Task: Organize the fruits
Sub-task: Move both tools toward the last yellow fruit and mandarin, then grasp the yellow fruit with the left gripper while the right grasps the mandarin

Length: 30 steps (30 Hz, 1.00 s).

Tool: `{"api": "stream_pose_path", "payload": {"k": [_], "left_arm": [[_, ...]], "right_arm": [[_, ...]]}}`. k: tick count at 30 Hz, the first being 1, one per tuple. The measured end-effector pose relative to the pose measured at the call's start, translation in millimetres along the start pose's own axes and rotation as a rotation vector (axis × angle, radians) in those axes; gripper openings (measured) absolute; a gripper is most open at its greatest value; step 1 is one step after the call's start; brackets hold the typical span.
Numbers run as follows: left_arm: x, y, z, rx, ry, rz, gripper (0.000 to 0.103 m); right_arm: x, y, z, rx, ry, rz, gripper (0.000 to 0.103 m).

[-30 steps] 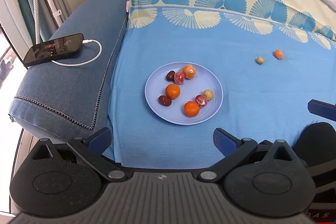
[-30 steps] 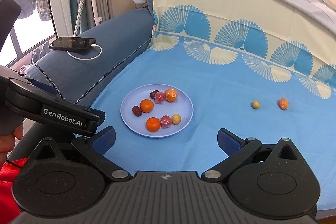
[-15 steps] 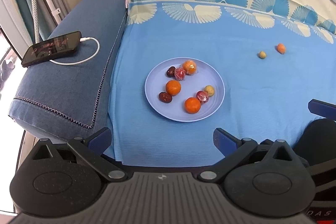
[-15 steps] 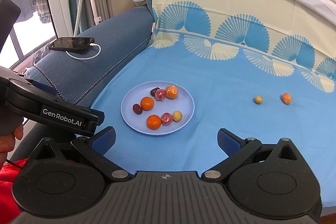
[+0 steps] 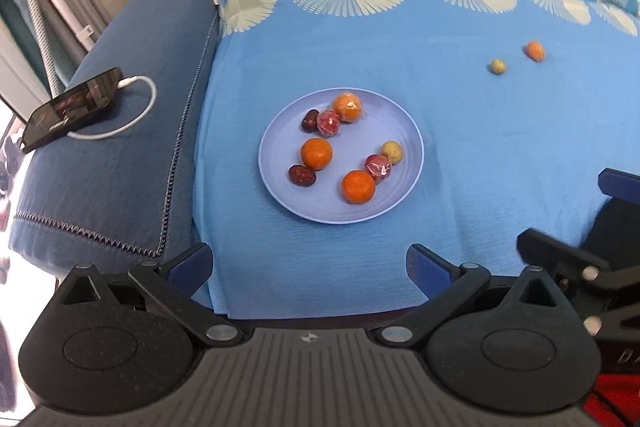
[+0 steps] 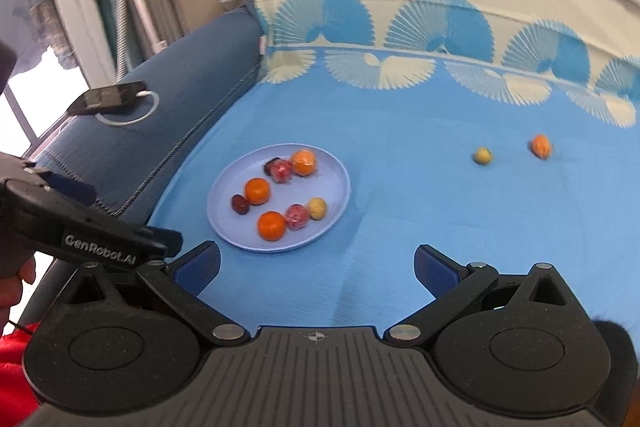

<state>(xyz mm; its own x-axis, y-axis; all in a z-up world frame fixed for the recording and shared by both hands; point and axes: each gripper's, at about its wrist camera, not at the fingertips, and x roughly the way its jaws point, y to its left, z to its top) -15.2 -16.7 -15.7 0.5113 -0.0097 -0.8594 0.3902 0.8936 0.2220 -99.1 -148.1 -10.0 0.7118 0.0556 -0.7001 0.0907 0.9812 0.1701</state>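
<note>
lilac plate (image 5: pixel 404 187) holding eight small fruits | two loose fruits (image 5: pixel 498 67) on blue sofa cover (image 5: pixel 480 155) | both hand-held grippers (image 5: pixel 308 263) (image 6: pixel 316 267) wide open, empty

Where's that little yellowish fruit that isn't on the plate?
In both views the small yellowish fruit lies on the blue cloth, far right of the plate, just left of a loose orange fruit.

Open blue cloth (image 5: pixel 460 131) is lying clear between the plate (image 5: pixel 408 163) and two loose fruits at two o'clock; the armrest (image 5: pixel 132 131) carrying a phone (image 5: pixel 72 107) is blocking nine o'clock.
</note>
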Motion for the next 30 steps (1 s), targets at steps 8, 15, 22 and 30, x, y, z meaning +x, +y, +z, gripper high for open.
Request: {"api": "stream_pose_path", "payload": {"k": [8, 15, 22, 30], "left_arm": [[30.0, -36.6, 31.0, 0.064, 0.034, -0.009, 0.103], [64.3, -98.8, 75.4, 0.178, 0.031, -0.106, 0.103], [117.2, -170.6, 128.0, 0.291, -0.077, -0.184, 0.103], [210.4, -239.4, 197.1, 0.346, -0.088, -0.214, 0.103]], "right_arm": [[15.7, -52.3, -3.5, 0.123, 0.017, -0.067, 0.102], [26.3, -128.6, 2.0, 0.271, -0.001, -0.191, 0.102], [57.3, -204.0, 12.9, 0.369, -0.036, -0.331, 0.102], [149.8, -282.2, 47.8, 0.269, -0.075, -0.433, 0.102]]}}
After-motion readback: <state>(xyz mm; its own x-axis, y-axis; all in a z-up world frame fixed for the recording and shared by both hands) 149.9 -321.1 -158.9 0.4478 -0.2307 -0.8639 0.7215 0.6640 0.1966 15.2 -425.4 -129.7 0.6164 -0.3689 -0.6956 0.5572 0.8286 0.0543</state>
